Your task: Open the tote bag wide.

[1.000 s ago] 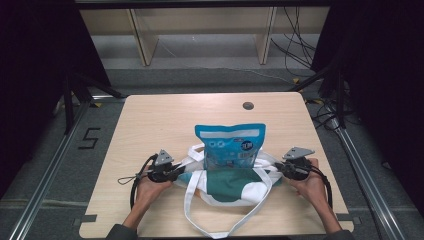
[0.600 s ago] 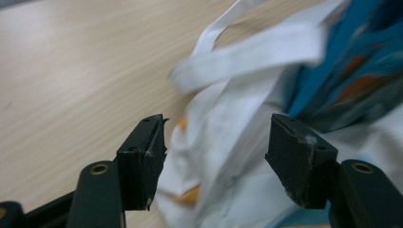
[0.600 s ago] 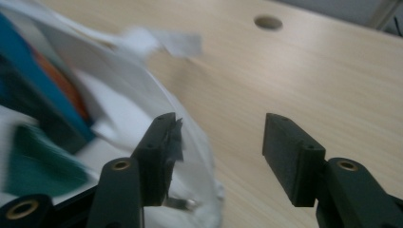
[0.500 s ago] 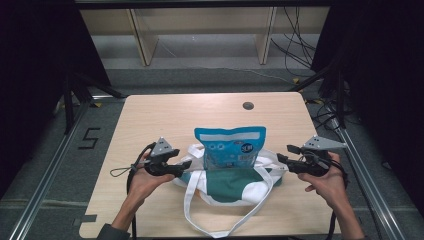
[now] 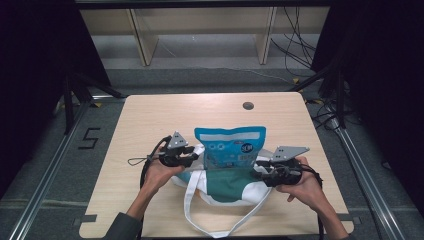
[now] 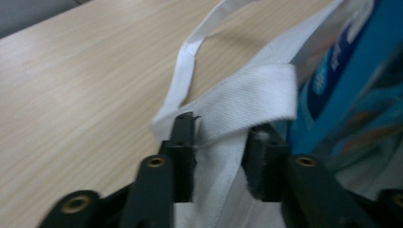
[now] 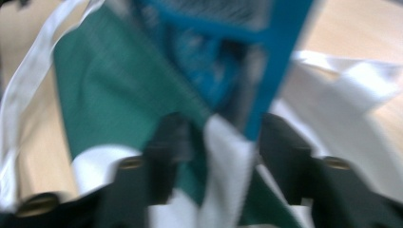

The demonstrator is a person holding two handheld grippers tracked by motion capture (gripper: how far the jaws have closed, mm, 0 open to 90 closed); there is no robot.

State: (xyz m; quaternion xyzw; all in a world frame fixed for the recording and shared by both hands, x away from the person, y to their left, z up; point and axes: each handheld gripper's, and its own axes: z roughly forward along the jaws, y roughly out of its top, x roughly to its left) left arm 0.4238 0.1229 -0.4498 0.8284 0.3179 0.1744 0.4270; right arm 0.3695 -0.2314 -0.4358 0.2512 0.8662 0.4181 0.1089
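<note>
A white tote bag with a green panel (image 5: 227, 182) lies at the table's near middle. A blue snack pouch (image 5: 230, 145) stands out of its mouth toward the far side. My left gripper (image 5: 194, 155) is at the bag's left rim. In the left gripper view it (image 6: 219, 137) is open, with the white bag fabric (image 6: 252, 90) running between its jaws and the pouch (image 6: 351, 71) just to the right. My right gripper (image 5: 257, 172) is at the bag's right rim. It (image 7: 221, 137) is open around the white bag edge (image 7: 225, 156), with the pouch's corner (image 7: 209, 57) and green cloth (image 7: 123, 80) just beyond; that view is blurred.
The bag's long white straps (image 5: 190, 205) trail toward the wooden table's (image 5: 150, 115) near edge. A round cable hole (image 5: 248, 105) sits at the far middle. Shelving and cables stand beyond the table, and a "5" mark (image 5: 89, 138) is on the floor at left.
The right gripper swung out to the right and has come back in to the bag's right rim. The left gripper has edged forward and right onto the left rim.
</note>
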